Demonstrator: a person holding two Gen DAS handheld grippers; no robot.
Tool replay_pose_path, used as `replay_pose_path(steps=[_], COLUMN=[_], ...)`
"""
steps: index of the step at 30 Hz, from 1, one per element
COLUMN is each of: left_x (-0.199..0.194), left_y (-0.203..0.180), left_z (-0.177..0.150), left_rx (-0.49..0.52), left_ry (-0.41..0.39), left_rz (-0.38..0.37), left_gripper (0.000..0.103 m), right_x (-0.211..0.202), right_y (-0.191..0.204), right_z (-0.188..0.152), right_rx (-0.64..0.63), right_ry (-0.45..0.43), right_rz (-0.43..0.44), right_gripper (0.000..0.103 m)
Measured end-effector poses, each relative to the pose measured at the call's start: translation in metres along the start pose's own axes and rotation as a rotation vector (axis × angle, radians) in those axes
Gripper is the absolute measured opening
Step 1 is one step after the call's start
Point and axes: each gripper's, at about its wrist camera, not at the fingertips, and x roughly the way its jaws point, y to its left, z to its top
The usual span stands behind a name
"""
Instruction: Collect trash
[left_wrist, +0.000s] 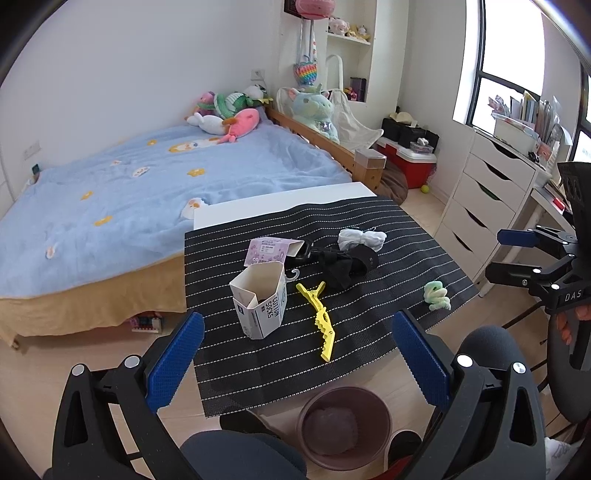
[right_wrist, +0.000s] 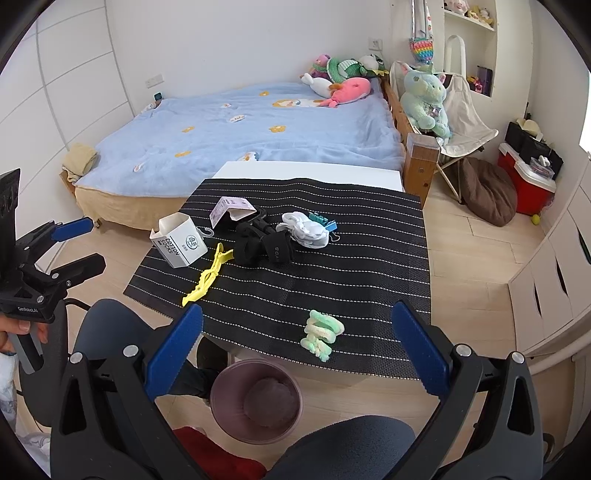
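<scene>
A white "COTTON SOCKS" cardboard box (left_wrist: 260, 304) (right_wrist: 177, 240) stands open on the black striped mat (left_wrist: 369, 332) (right_wrist: 351, 280). A purple paper sleeve (left_wrist: 267, 251) (right_wrist: 227, 208) lies behind it. A pinkish trash bin (left_wrist: 345, 428) (right_wrist: 256, 400) sits on the floor below the table's near edge. My left gripper (left_wrist: 295, 365) is open and empty, above the near mat edge, just short of the box. My right gripper (right_wrist: 295, 354) is open and empty, near a green scrunchie (right_wrist: 321, 334) (left_wrist: 436, 295).
Also on the mat are a yellow hair clip (left_wrist: 319, 317) (right_wrist: 208, 275), black socks (left_wrist: 347, 264) (right_wrist: 264, 242) and white socks (left_wrist: 360, 240) (right_wrist: 306, 229). A blue bed (left_wrist: 147, 184) lies beyond the table and white drawers (left_wrist: 484, 206) stand to the right.
</scene>
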Motion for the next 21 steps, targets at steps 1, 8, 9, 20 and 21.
replay_pose_path(steps=[1, 8, 9, 20, 21], left_x=[0.0001, 0.001, 0.001, 0.0011, 0.0011], left_y=[0.0001, -0.0007, -0.0008, -0.0029, -0.0028], left_z=[-0.0002, -0.0008, -0.0006, 0.0, 0.0002], left_rx=[-0.001, 0.0, 0.001, 0.01, 0.01], left_ry=[0.0, -0.001, -0.002, 0.005, 0.006], left_rz=[0.0, 0.011, 0.011, -0.007, -0.006], left_gripper=[0.098, 0.098, 0.098, 0.098, 0.098], right_x=[0.0, -0.0005, -0.0017, -0.0051, -0.0051], right_y=[0.0003, -0.0012, 0.001, 0.0013, 0.001], right_z=[0.0001, 0.0005, 0.0006, 0.0007, 0.0008], right_rx=[-0.001, 0.0, 0.0, 0.002, 0.002], right_ry=[0.0, -0.003, -0.001, -0.008, -0.006], right_rz=[-0.001, 0.002, 0.003, -0.005, -0.007], right_gripper=[0.1, 0.1, 0.1, 0.1, 0.1])
